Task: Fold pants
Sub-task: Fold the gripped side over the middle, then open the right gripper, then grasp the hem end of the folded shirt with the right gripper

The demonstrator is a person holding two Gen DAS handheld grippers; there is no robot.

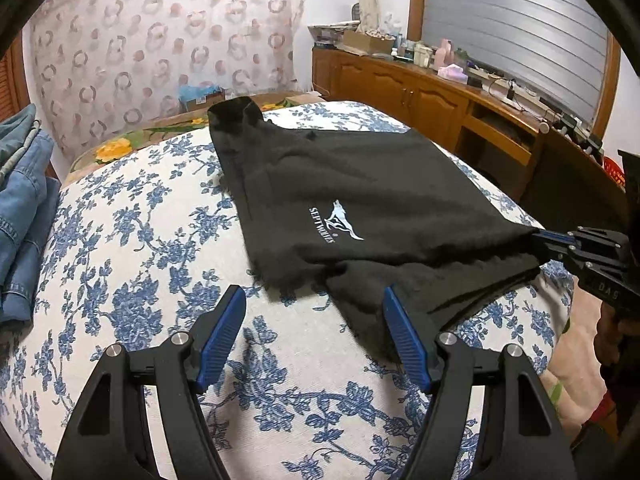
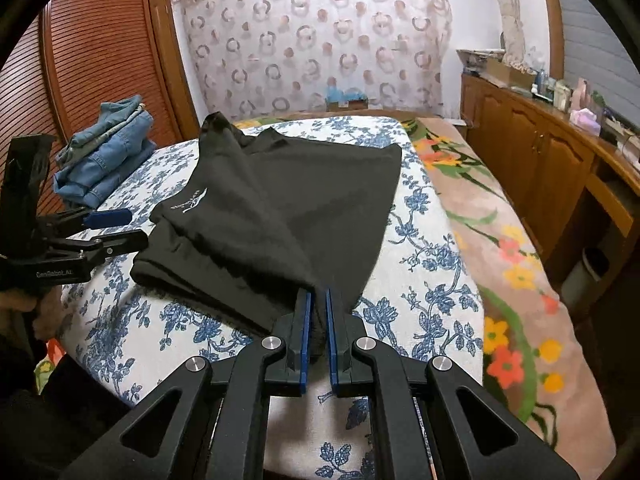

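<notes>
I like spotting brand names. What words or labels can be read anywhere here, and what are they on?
"SEPTWOLVES", white with a wolf logo, on the black pants.
"GenRobot.AI", on the left gripper body, right wrist view.
"DAS", partly cut off, on the right gripper body, left wrist view.
Items on the wooden cabinet: too small to read.

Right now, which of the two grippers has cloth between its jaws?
The right gripper, shut on the black pants; the left gripper hangs open over the floral sheet.
</notes>
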